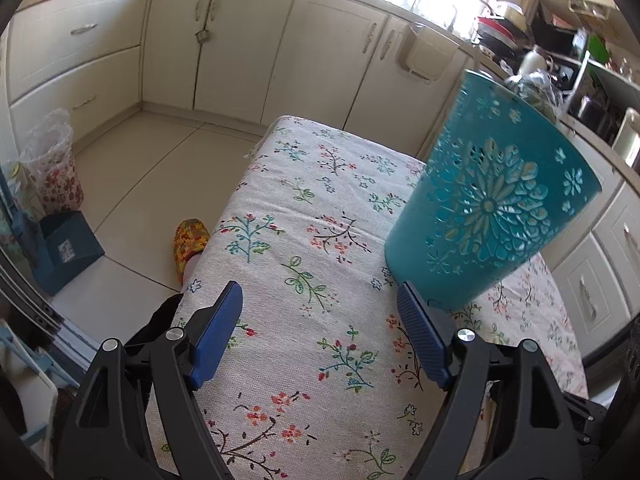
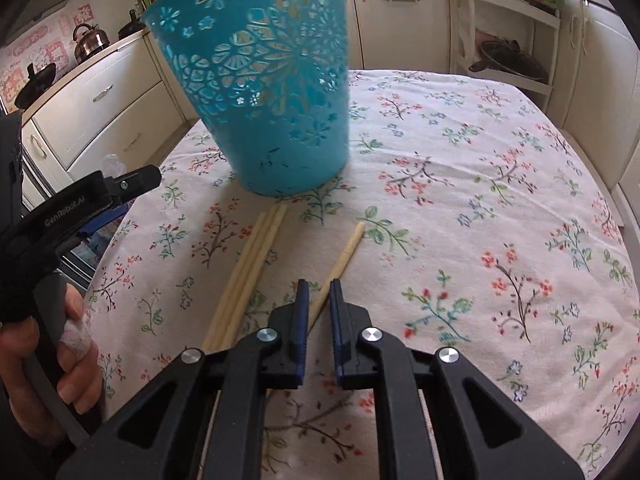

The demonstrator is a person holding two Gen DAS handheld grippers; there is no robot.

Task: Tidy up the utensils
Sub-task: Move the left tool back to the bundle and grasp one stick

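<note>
Jaws of the right gripper (image 2: 319,292) clamp one chopstick (image 2: 345,256) near the holder (image 2: 264,80); the left gripper (image 1: 320,300) gapes wide, empty, beside the holder.

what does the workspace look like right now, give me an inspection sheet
surface: table under a floral cloth.
job's things: teal holder upright on the cloth; bundle of chopsticks lying before it; single chopstick lying beside the bundle, its near end between the right gripper's pads.
clutter: nothing seen on the cloth.
grippers: left gripper open, empty, beside the holder; right gripper shut on the single chopstick.
cables: nothing seen.
surroundings: cream cabinets, kettle, rack.
</note>
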